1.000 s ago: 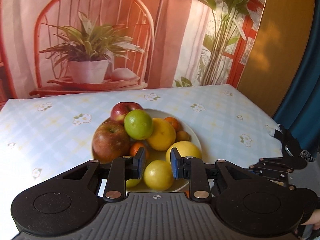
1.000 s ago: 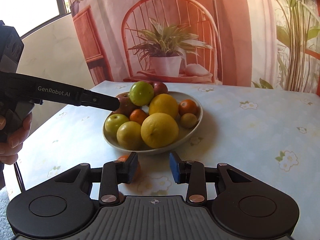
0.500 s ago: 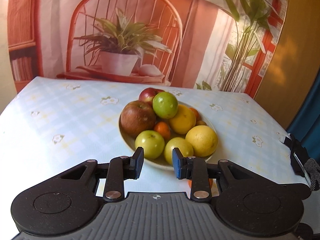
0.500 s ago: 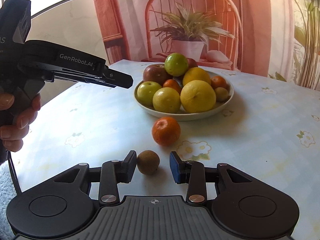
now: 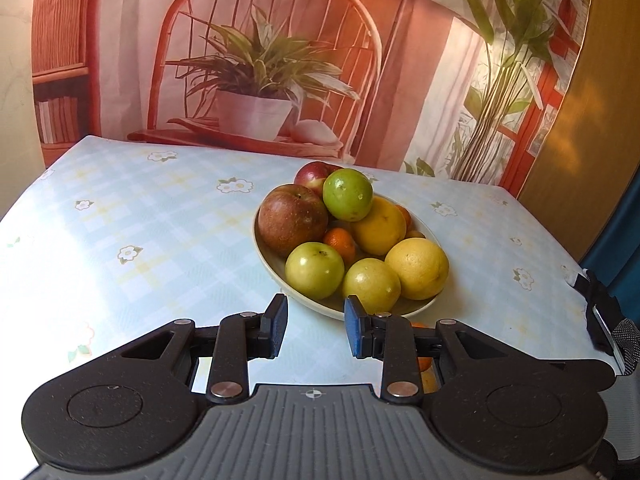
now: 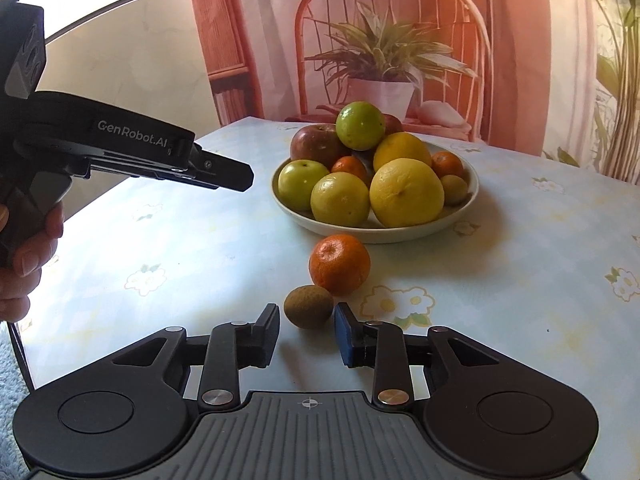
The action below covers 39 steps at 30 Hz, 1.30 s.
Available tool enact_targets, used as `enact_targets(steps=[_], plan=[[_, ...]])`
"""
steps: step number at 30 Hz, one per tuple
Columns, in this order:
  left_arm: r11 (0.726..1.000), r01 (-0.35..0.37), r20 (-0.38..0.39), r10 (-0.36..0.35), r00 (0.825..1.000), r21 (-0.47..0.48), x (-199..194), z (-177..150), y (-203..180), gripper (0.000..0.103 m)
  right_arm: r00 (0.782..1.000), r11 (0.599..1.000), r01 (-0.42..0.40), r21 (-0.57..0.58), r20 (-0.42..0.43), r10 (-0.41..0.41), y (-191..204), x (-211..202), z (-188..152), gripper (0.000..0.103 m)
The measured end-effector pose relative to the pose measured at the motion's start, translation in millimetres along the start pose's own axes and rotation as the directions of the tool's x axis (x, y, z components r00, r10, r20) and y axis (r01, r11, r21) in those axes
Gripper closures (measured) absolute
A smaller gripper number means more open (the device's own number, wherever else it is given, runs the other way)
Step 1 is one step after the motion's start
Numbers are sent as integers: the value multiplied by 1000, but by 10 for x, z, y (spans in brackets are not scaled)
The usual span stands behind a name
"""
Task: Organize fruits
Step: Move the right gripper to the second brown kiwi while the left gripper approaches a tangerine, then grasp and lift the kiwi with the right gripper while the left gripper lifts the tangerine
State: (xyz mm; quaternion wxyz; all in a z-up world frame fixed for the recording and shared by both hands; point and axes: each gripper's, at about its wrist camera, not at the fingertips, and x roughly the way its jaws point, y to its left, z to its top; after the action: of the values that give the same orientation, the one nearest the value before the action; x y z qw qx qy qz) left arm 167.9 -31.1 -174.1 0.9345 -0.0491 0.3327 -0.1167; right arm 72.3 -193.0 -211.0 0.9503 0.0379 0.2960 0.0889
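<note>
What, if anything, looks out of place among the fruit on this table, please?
Two fruits lie loose on the tablecloth outside the bowl: a mandarin just in front of it, and a small brown kiwi nearer the right gripper.

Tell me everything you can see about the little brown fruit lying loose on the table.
The brown fruit is small, egg-shaped, dull and fuzzy, like a kiwi. It lies on the flowered tablecloth, outside the bowl, just before the right gripper. The mandarin sits close behind; whether they touch is unclear.
</note>
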Motion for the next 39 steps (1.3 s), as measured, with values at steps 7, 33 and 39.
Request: enact_targets(steps=[7,33,39], plan=[[1000,-5,-6,5,1000,-3,0,-17,-7,70,1000,1000,-7,17,21,7,-21,67,-23,77],[999,46,-19,-45,999,1,35,-29,-118,65,977,989,89,116,182,-109,-563,-255,-79,78],[995,88,-32,-86,996,44,123,-82,-288,59,970,981,113,161,197,-144,-666,-280,-117,78]])
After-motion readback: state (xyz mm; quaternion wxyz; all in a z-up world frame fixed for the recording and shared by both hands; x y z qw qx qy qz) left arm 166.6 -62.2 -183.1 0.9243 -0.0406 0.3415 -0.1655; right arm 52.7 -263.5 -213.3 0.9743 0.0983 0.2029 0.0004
